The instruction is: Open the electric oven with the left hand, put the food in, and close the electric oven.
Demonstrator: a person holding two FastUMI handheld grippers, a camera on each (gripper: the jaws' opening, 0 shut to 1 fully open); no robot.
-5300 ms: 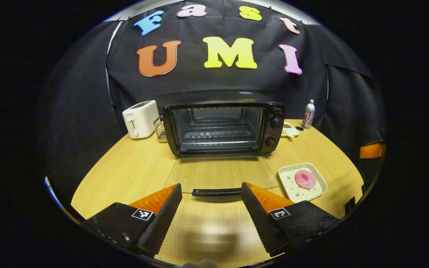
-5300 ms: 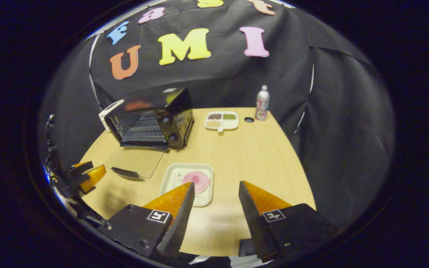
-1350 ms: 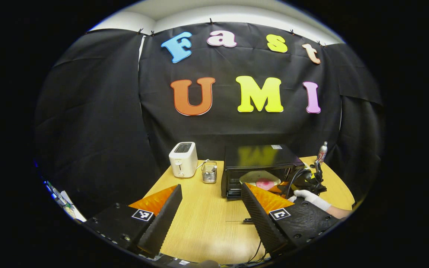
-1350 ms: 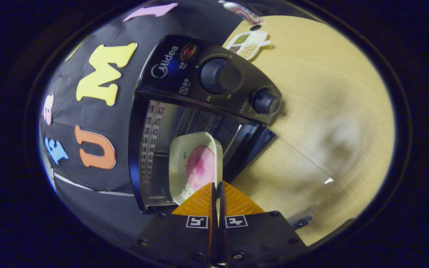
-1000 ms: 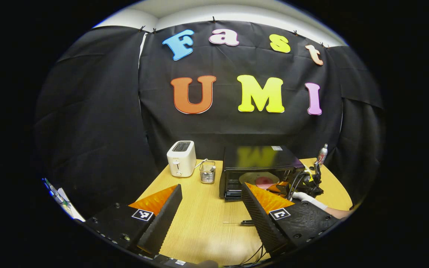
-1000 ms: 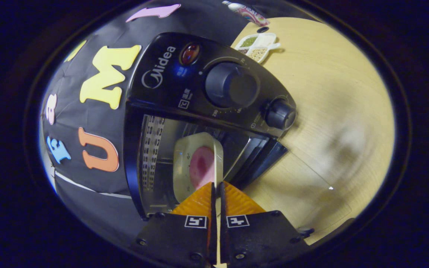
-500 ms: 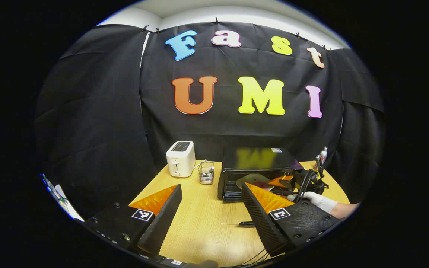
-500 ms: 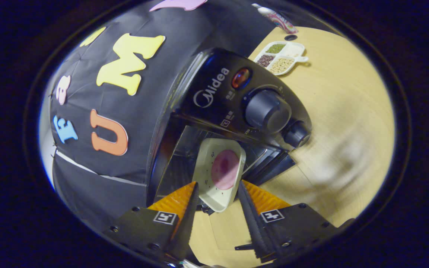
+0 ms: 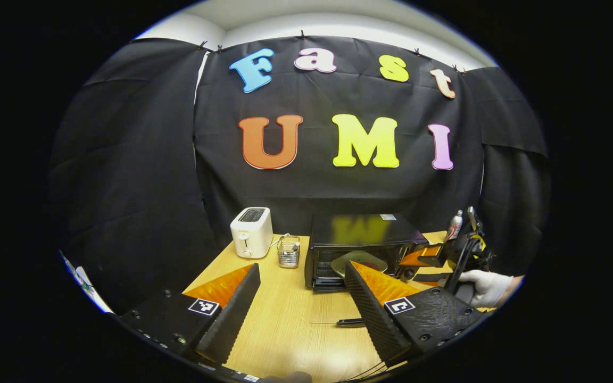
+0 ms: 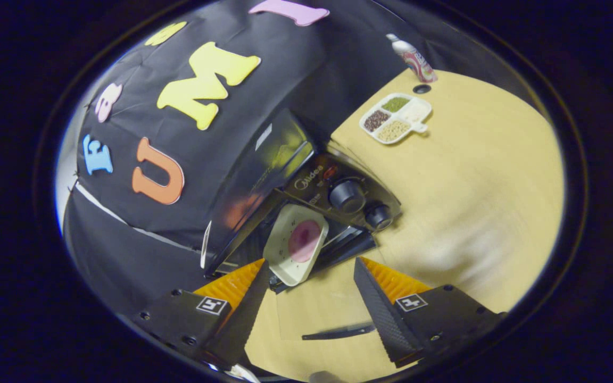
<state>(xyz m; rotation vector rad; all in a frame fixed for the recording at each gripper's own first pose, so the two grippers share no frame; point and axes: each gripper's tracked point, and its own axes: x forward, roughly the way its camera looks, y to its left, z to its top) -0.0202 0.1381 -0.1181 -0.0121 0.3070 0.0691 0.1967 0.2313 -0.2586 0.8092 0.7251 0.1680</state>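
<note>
The black electric oven (image 10: 306,175) stands with its glass door (image 10: 328,303) folded down flat on the table. A white tray (image 10: 291,250) carrying a round pink piece of food (image 10: 304,234) rests in the oven's mouth. My right gripper (image 10: 309,287) is open just in front of the tray, above the door, touching nothing. In the left gripper view my left gripper (image 9: 301,298) hangs open well back from the oven (image 9: 359,234). The tray (image 9: 357,259) shows inside the oven, and the right gripper (image 9: 426,256) with a gloved hand (image 9: 485,287) is beside the oven's right end.
A white toaster (image 9: 251,232) and a small wire basket (image 9: 288,251) stand left of the oven. A divided dish of grains (image 10: 396,118) and a bottle (image 10: 413,56) sit at the back right. The door handle (image 10: 338,332) lies near the table's front.
My right gripper carried the tray into the oven, then opened, let it go and pulled back from the opening. The left gripper has stayed open and away.
</note>
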